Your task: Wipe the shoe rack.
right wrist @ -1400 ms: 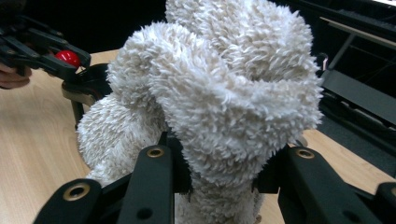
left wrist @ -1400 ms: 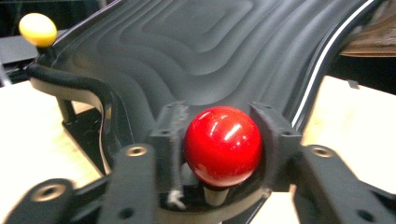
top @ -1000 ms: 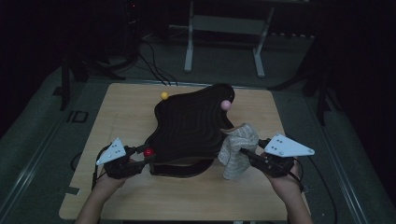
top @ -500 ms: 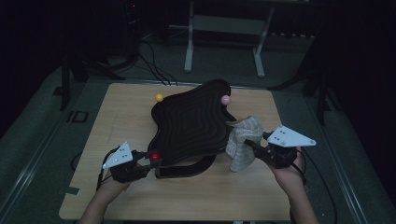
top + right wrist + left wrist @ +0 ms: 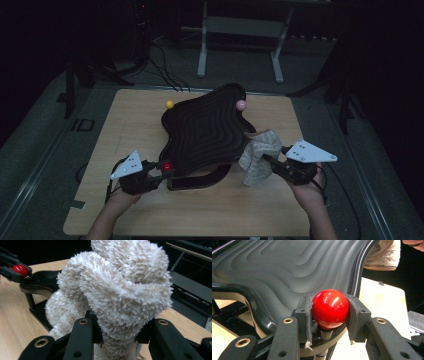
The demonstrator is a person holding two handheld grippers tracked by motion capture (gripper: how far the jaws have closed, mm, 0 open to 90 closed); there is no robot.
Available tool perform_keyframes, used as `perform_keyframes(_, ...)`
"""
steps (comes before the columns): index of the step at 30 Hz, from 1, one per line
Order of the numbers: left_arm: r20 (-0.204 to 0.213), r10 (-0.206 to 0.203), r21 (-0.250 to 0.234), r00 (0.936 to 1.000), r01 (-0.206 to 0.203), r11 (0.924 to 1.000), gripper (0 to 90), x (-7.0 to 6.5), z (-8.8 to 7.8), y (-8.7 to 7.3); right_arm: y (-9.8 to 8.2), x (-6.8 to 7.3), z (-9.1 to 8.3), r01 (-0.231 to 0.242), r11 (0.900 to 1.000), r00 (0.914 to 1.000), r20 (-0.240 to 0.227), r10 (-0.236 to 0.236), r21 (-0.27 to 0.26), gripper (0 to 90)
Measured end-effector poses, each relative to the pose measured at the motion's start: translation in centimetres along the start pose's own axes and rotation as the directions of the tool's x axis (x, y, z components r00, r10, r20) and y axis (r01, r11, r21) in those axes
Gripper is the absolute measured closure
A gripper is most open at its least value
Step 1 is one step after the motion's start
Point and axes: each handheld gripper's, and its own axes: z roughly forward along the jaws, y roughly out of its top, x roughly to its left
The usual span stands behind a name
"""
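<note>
1. High view: black wavy tray [image 5: 210, 132] on a stand, tilted, in the middle of the wooden table [image 5: 230, 210]; yellow ball [image 5: 170, 104] and pink ball [image 5: 241, 104] at its far corners.
2. Left gripper [image 5: 159, 172] at the tray's near left corner, clenched on the red ball [image 5: 330, 309], pads pressed to both sides.
3. Right gripper [image 5: 264, 159] clamped on the cream fluffy cloth [image 5: 117, 292], bunched up, just beside the tray's right edge and touching the table.
</note>
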Motion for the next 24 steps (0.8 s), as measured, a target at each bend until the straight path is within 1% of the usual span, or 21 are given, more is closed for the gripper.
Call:
perform_keyframes(2,0.002,0.001,-0.001,1.0000,-0.001,1.0000,59.9,0.0,0.0,0.0,0.4,0.5,-0.3,0.011,1.000,0.9997,-0.023,-0.012,-0.027,66.6)
perform_keyframes(4,0.009,-0.002,-0.003,1.0000,0.002,1.0000,59.9,0.1,0.0,0.0,0.3,1.0,0.0,0.030,0.999,0.9993,-0.020,-0.030,-0.020,66.6)
perform_keyframes(6,0.005,0.005,0.005,1.0000,-0.005,1.0000,59.9,0.1,0.0,0.1,-0.5,0.9,0.4,0.013,1.000,0.9996,-0.024,-0.013,-0.013,66.6)
perform_keyframes(8,0.005,0.005,0.003,1.0000,-0.005,1.0000,59.9,0.0,0.0,0.0,-1.2,0.3,0.6,-0.037,0.999,0.9987,-0.037,0.036,-0.019,66.5)
perform_keyframes(9,0.006,0.006,0.001,1.0000,-0.006,1.0000,59.9,0.1,0.0,0.0,-1.3,0.3,0.6,-0.034,0.999,0.9990,-0.028,0.034,-0.013,66.5)
perform_keyframes(11,0.009,0.005,0.001,0.9999,-0.005,1.0000,59.9,0.1,0.0,0.0,-0.8,0.5,0.3,-0.008,1.000,0.9999,-0.015,0.008,-0.007,66.5)
perform_keyframes(12,0.009,0.006,0.001,0.9999,-0.006,1.0000,59.9,0.1,0.0,0.0,-0.4,0.7,0.1,0.004,1.000,0.9999,-0.015,-0.004,-0.012,66.5)
perform_keyframes(13,0.010,0.006,-0.001,0.9999,-0.006,1.0000,59.9,0.1,0.0,0.0,0.0,0.9,-0.1,0.016,1.000,0.9995,-0.027,-0.017,-0.025,66.5)
perform_keyframes(14,0.012,0.006,0.000,0.9999,-0.006,1.0000,59.9,0.2,0.0,0.0,0.3,1.1,-0.2,0.015,0.999,0.9989,-0.043,-0.016,-0.040,66.5)
perform_keyframes(15,0.010,0.007,0.002,0.9999,-0.007,1.0000,59.9,0.2,0.0,0.0,0.6,1.4,-0.3,0.021,0.999,0.9986,-0.048,-0.023,-0.046,66.5)
perform_keyframes(17,0.010,0.007,0.002,0.9999,-0.007,1.0000,59.9,0.2,0.0,0.0,0.6,1.7,-0.2,0.039,0.998,0.9987,-0.030,-0.041,-0.043,66.5)
perform_keyframes(20,0.011,0.008,0.007,0.9999,-0.008,0.9999,59.9,0.2,0.0,0.1,-0.8,1.5,0.4,0.023,1.000,0.9997,-0.008,-0.023,-0.006,66.5)
perform_keyframes(22,0.013,0.009,0.005,0.9999,-0.009,0.9999,59.9,0.2,0.0,0.1,-1.4,1.1,0.5,-0.014,1.000,0.9995,-0.029,0.013,-0.006,66.4)
perform_keyframes(24,0.016,0.009,0.005,0.9998,-0.009,0.9999,59.9,0.3,0.0,0.1,-1.1,1.4,0.1,0.001,1.000,0.9996,-0.027,-0.001,-0.005,66.5)
